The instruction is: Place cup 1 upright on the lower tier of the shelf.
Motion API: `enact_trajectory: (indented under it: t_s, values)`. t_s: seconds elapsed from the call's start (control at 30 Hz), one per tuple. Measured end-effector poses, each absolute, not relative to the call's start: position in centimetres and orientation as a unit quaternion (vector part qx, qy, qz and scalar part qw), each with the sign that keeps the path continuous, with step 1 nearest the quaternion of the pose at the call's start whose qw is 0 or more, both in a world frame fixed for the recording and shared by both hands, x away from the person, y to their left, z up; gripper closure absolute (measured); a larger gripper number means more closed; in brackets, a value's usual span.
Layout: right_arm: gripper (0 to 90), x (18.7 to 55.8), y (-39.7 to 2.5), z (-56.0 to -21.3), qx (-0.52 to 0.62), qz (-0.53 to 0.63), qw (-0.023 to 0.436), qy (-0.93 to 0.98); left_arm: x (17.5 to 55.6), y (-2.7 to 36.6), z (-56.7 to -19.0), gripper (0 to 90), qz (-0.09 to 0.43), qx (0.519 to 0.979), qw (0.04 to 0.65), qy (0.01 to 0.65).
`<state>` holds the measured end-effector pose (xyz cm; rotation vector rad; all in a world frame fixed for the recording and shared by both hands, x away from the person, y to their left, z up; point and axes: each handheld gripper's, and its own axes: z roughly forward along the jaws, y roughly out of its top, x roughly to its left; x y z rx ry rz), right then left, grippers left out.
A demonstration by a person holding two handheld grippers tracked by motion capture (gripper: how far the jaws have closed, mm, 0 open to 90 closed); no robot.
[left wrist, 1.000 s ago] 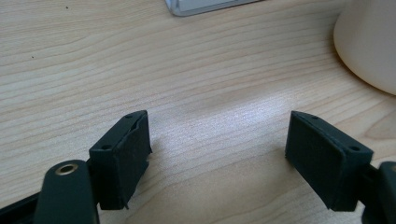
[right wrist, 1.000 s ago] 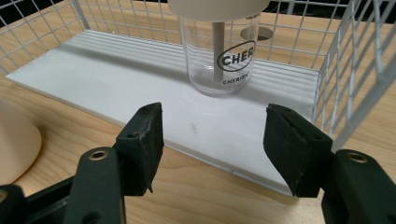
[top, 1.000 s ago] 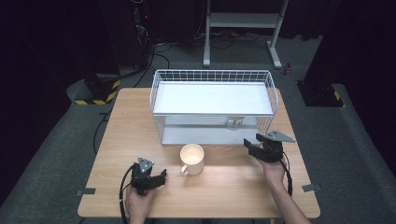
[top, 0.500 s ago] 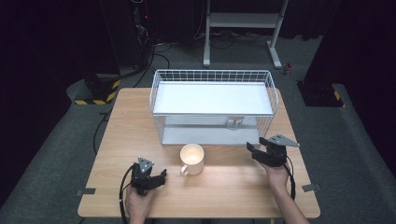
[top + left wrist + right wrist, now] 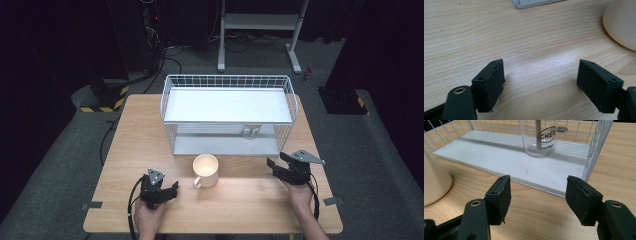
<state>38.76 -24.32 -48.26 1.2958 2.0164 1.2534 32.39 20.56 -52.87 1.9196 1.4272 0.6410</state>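
Drawn back toward the person since a second ago: right gripper (image 5: 273, 167), formerly up close to the rack's right front corner, now lower and nearer the table's (image 5: 250, 210) front edge, to the right of the mug (image 5: 205, 170). No visible change in the left gripper (image 5: 167, 189), parked low to the left of the mug, nor in the mug itself. Jaws of both tongs spread wide with nothing between them, bare wood showing in the gap in each gripper view. Nearest of the things: the cream mug, upright, handle toward the front left, standing between the two grippers and just ahead of them, touched by neither; edge of it seen at the upper right in the left gripper view (image 5: 621, 25) and at the left in the right gripper view (image 5: 434, 182). Just behind the mug: white wire rack (image 5: 227, 80) with two white shelves. Farther in, on the lower shelf to the right of the mug: clear glass (image 5: 538, 138) with dark lettering, upright, free of any grip. Judging by that, hardly begun: nothing lifted, nothing grasped, mug off the rack, every handling step left to do. Count: two grippers, one mug, one glass, one rack, one table.
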Motion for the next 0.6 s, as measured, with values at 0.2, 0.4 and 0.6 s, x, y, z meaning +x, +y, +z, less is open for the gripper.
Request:
enact_trajectory:
  t_s: [0.2,0.4,0.6]
  values:
    - [37.2,38.1,-24.7,-48.6,0.466,0.454,0.215,0.728,32.4,20.6,-52.9,22.3,0.244,0.732,0.327,0.545]
    - [37.1,37.5,-25.1,-49.0,0.470,0.449,0.217,0.728,32.4,20.6,-52.9,22.3,0.244,0.732,0.327,0.545]
    - [37.0,37.1,-25.6,-49.3,0.475,0.446,0.219,0.726,32.4,20.6,-52.9,22.3,0.245,0.733,0.327,0.545]
